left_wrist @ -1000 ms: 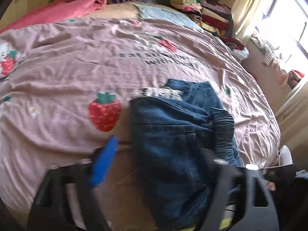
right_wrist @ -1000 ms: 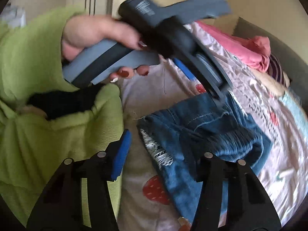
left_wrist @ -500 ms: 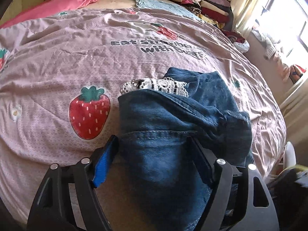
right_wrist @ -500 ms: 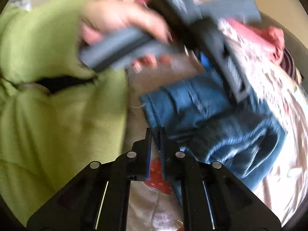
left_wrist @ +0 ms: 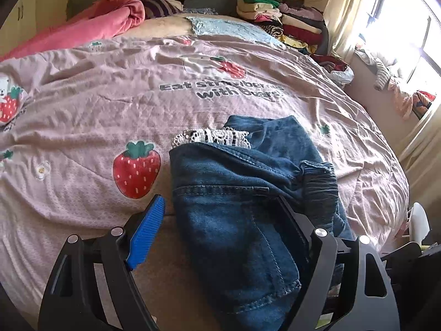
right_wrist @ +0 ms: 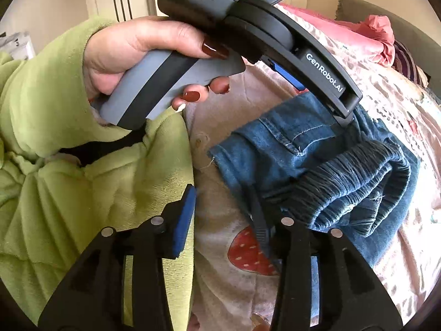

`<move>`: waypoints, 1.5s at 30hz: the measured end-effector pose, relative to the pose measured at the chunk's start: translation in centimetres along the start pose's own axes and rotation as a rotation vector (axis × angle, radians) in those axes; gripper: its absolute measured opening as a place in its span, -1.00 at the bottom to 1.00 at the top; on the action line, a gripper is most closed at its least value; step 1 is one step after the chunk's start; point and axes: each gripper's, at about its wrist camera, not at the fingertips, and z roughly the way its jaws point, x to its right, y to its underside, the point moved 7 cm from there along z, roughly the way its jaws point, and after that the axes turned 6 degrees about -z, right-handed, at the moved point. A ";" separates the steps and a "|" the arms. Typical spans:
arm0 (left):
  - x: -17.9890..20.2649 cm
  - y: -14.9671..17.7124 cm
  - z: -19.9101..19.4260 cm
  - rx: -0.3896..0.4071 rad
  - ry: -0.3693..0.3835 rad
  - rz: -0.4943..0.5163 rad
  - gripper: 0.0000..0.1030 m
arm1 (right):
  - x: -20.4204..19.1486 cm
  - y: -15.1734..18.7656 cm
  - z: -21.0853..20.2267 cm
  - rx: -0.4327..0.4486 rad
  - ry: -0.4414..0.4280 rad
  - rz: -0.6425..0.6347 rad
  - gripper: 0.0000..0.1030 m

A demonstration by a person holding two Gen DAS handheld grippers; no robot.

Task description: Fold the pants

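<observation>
Left wrist view: the left gripper is hanging low over the bed with its fingers spread wide, the blue-padded finger sitting to the left of the pants and the black finger lying over the denim on the right side. Nothing is being pinched between them. The pants are lying bunched in a folded heap on the pink strawberry bedspread, near its close edge, with a white lace trim peeking out along the far side and a dark elastic waistband curling up on the right. A printed strawberry is sitting just beside the heap on the left. Farther back a pink blanket is lying crumpled, and a stack of folded clothes is resting near the curtained window.

Right wrist view: the right gripper is also standing with its fingers apart, holding nothing, its blue pad hovering in front of the person's green sleeve. Its dark finger appears to be just at the near edge of the pants, though whether it is touching the cloth is hard to tell. Above, the person's hand is wrapping around the grey handle of the left gripper, whose front end is reaching down onto the denim.
</observation>
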 end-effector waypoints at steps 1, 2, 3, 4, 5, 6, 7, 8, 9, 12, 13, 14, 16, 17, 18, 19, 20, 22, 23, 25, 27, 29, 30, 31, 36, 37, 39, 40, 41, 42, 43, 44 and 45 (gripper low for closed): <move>0.0 -0.1 -0.2 0.005 -0.003 -0.002 0.54 | -0.1 0.0 0.0 0.003 0.001 0.009 -0.35; 0.0 -0.1 -0.4 0.009 -0.002 -0.004 0.54 | 0.1 -0.2 0.0 0.007 0.000 0.014 -0.34; 0.0 -0.1 -0.6 0.013 0.000 -0.006 0.54 | 0.0 -0.3 -0.4 0.014 0.000 0.016 -0.34; -0.1 -0.2 -0.9 0.019 0.000 -0.009 0.54 | 0.5 -0.6 -0.4 0.017 0.004 0.013 -0.33; -0.1 -0.2 -1.1 0.025 0.000 -0.010 0.54 | 0.6 -0.6 -0.4 0.021 0.005 0.012 -0.33; -0.1 -0.2 -1.3 0.028 -0.001 -0.011 0.54 | 0.7 -0.8 -0.6 0.026 0.003 0.014 -0.32; -0.1 -0.3 -1.4 0.030 -0.003 -0.013 0.55 | 0.6 -1.0 -0.7 0.033 0.001 0.018 -0.29; -0.2 -0.3 -1.6 0.035 -0.005 -0.016 0.63 | 0.9 -1.1 -0.7 0.037 0.001 0.021 -0.26; -0.2 -0.3 -1.8 0.037 -0.006 -0.019 0.75 | 0.9 -1.1 -0.9 0.042 -0.001 0.028 -0.16; -0.2 -0.4 -2.3 0.047 0.008 -0.032 0.84 | 1.1 -1.5 -1.1 0.063 -0.008 0.056 -0.06; -0.3 -0.4 -2.4 0.048 0.011 -0.036 0.84 | 1.1 -1.6 -1.3 0.073 -0.007 0.064 -0.04; -0.2 -0.4 -2.6 0.052 0.008 -0.036 0.84 | 1.0 -1.6 -1.4 0.078 -0.007 0.068 -0.03; -0.2 -0.4 -2.9 0.058 0.005 -0.031 0.84 | 0.9 -1.7 -1.5 0.088 -0.010 0.078 0.02; -0.1 -0.3 -3.0 0.060 0.004 -0.031 0.84 | 0.8 -1.6 -1.6 0.088 -0.007 0.077 0.03; -0.1 -0.4 -3.1 0.062 0.004 -0.032 0.84 | 0.8 -1.7 -1.7 0.089 -0.004 0.076 0.05; -0.1 -0.4 -3.2 0.065 0.004 -0.033 0.84 | 0.8 -1.6 -1.7 0.089 -0.003 0.075 0.07; -0.1 -0.4 -3.4 0.068 0.003 -0.033 0.84 | 0.8 -1.6 -1.7 0.090 -0.001 0.075 0.08; -0.1 -0.4 -3.6 0.072 -0.002 -0.034 0.84 | 0.7 -1.7 -2.0 0.092 0.004 0.071 0.12; -0.2 -0.4 -3.7 0.073 -0.003 -0.035 0.84 | 0.6 -1.7 -2.1 0.095 0.005 0.070 0.13; -0.3 -0.3 -3.9 0.071 -0.002 -0.042 0.84 | 0.6 -1.9 -2.3 0.100 0.010 0.067 0.17; -0.4 -0.2 -4.0 0.073 -0.009 -0.045 0.84 | 0.6 -2.1 -2.4 0.106 0.014 0.067 0.18; -0.5 -0.1 -4.2 0.076 -0.017 -0.045 0.84 | 0.7 -2.2 -2.7 0.113 0.020 0.068 0.22; -0.6 -0.1 -4.3 0.077 -0.018 -0.045 0.84 | 0.7 -2.3 -2.9 0.118 0.024 0.069 0.24; -0.6 -0.1 -4.4 0.079 -0.021 -0.047 0.84 | 0.8 -2.4 -3.1 0.122 0.025 0.070 0.25; -0.8 0.1 -5.0 0.085 -0.012 -0.051 0.84 | 1.4 -2.7 -4.0 0.140 0.048 0.071 0.32; -1.0 0.3 -5.3 0.089 -0.016 -0.055 0.84 | 1.7 -2.8 -4.4 0.143 0.062 0.072 0.34; -1.4 0.4 -5.8 0.098 -0.024 -0.063 0.84 | 2.3 -3.0 -5.1 0.158 0.084 0.080 0.36; -1.6 0.5 -6.1 0.104 -0.026 -0.068 0.84 | 2.6 -3.1 -5.3 0.165 0.093 0.086 0.37; -1.9 0.5 -6.4 0.109 -0.030 -0.074 0.84 | 3.0 -3.2 -5.7 0.174 0.103 0.093 0.38; -2.1 0.5 -6.6 0.112 -0.033 -0.080 0.84 | 3.3 -3.2 -6.1 0.183 0.112 0.100 0.41; -2.4 0.6 -7.0 0.119 -0.036 -0.087 0.84 | 3.8 -3.3 -6.5 0.192 0.128 0.108 0.44; -2.7 0.7 -7.2 0.125 -0.037 -0.091 0.84 | 4.3 -3.3 -6.8 0.199 0.145 0.114 0.44; -2.9 0.7 -7.3 0.127 -0.038 -0.095 0.84 | 4.7 -3.5 -7.1 0.204 0.160 0.120 0.44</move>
